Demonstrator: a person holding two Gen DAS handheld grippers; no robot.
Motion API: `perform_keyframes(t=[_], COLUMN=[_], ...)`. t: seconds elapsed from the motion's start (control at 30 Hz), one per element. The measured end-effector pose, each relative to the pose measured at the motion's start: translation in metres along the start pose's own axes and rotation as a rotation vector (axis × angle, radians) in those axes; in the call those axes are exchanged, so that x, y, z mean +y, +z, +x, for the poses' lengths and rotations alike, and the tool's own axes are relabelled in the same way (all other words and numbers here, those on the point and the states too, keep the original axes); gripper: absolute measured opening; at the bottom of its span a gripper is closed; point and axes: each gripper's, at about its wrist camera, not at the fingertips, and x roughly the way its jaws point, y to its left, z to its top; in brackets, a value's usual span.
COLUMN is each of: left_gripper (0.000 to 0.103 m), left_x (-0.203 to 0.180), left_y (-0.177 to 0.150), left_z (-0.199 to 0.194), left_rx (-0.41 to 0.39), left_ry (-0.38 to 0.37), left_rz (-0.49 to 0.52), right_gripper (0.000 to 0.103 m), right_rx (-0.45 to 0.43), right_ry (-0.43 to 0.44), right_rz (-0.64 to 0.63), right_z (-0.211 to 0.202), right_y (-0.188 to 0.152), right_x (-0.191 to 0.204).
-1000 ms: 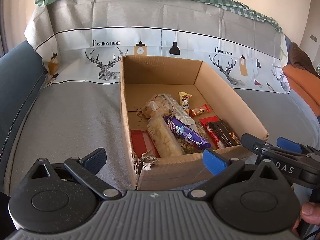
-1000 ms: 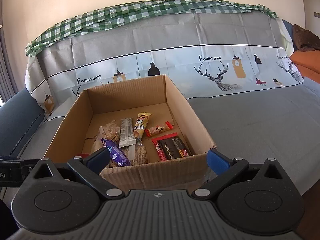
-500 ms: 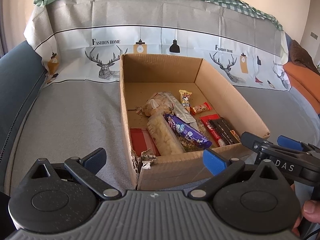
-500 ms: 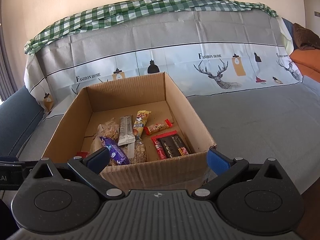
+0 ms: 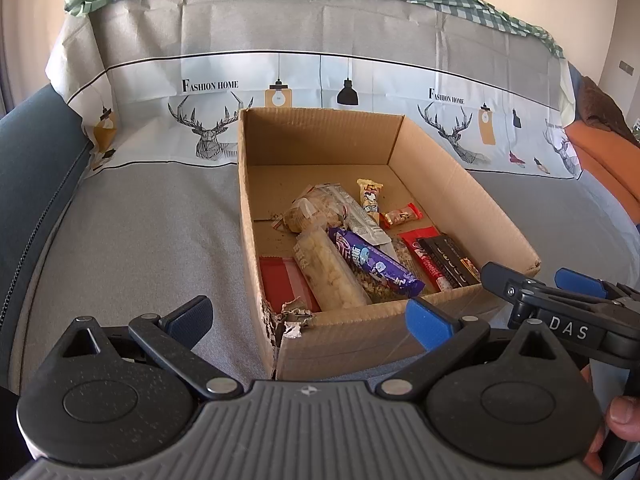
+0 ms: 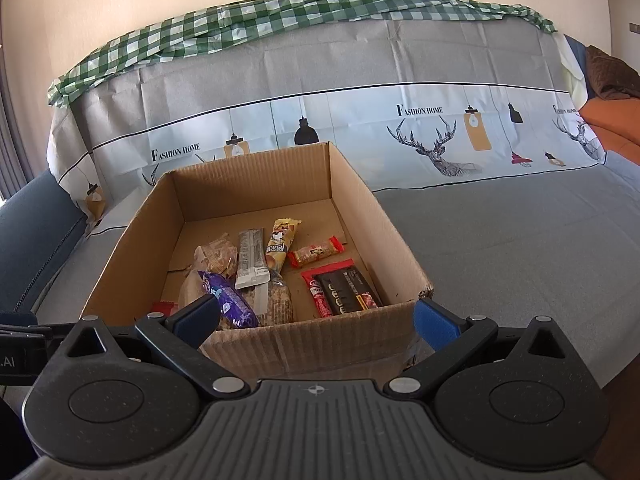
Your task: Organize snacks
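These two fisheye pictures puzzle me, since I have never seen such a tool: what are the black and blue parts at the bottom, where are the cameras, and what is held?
A person holds a two-finger claw in each hand, each carrying a camera that looks along its fingers. One picture is from the left claw, the other from the right claw; the right claw also shows at the left view's edge. Both are open and hold nothing. Ahead, on a grey cloth, stands a cardboard box with snacks inside, among them a purple bar, a black packet and a yellow packet.
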Motion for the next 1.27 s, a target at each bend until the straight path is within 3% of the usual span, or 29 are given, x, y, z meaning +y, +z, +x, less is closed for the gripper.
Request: perform_keyframes(t=[0.63,1.0,1.27], left_gripper=[0.103,0.103,0.103], left_x=[-0.003,-0.003,-0.003], left_y=[0.000,0.004,0.009], left_z=[0.000,0.007,0.008], left_rx=[-0.013,-0.005,-0.023], left_ry=[-0.002,-0.009,-0.059], left_rz=[0.016,0.018,0.038], right_gripper=[0.102,0.102,0.102], right_rx=[0.010,0.053,0.085], right_ry=[-0.007,-0.061,-0.055], right_rz=[-0.007,-0.028,0.053], right_z=[0.001,-0.003,0.005], right_y=[0.001,0.013,0.029], right_x=[0.000,0.004,-0.012])
